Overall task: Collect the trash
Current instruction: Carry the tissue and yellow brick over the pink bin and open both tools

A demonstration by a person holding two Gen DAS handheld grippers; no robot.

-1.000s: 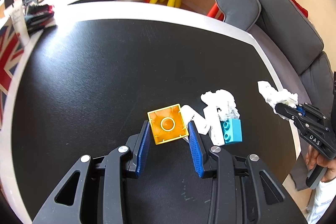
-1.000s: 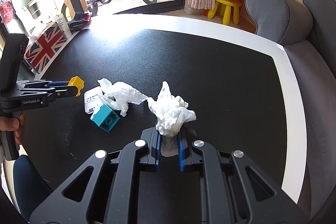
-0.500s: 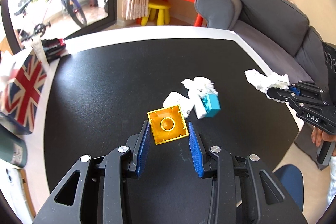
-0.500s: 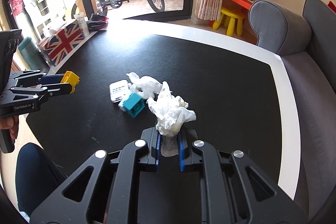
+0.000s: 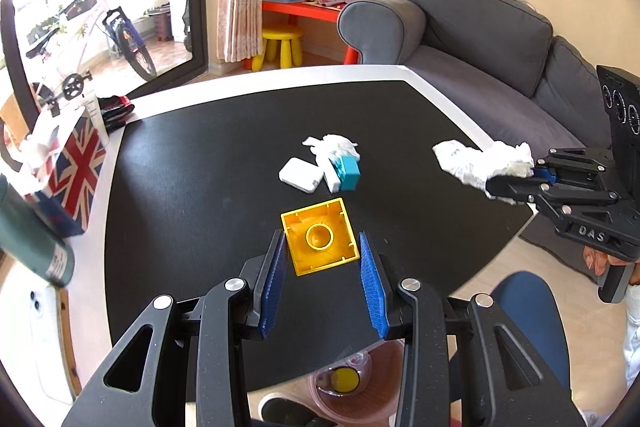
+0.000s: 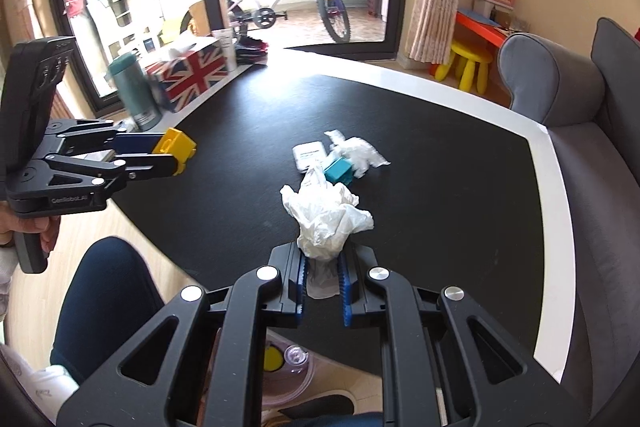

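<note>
My left gripper (image 5: 321,247) is shut on a yellow toy brick (image 5: 319,237) and holds it above the black table's near edge; it also shows in the right wrist view (image 6: 176,149). My right gripper (image 6: 323,269) is shut on a crumpled white tissue (image 6: 326,217), held above the table's near side; the tissue also shows in the left wrist view (image 5: 478,163). On the table lie another crumpled tissue (image 5: 332,143), a teal brick (image 5: 347,173) and a white flat box (image 5: 300,175).
A pinkish bin (image 5: 352,387) with a yellow item inside stands on the floor below the table edge. A Union Jack box (image 6: 192,73) and a green bottle (image 6: 134,95) stand at the table's left side. A grey sofa (image 5: 480,39) is to the right.
Both grippers have pulled back and up from the table centre toward its near edge, each keeping its load. The floor bin has come into view below.
</note>
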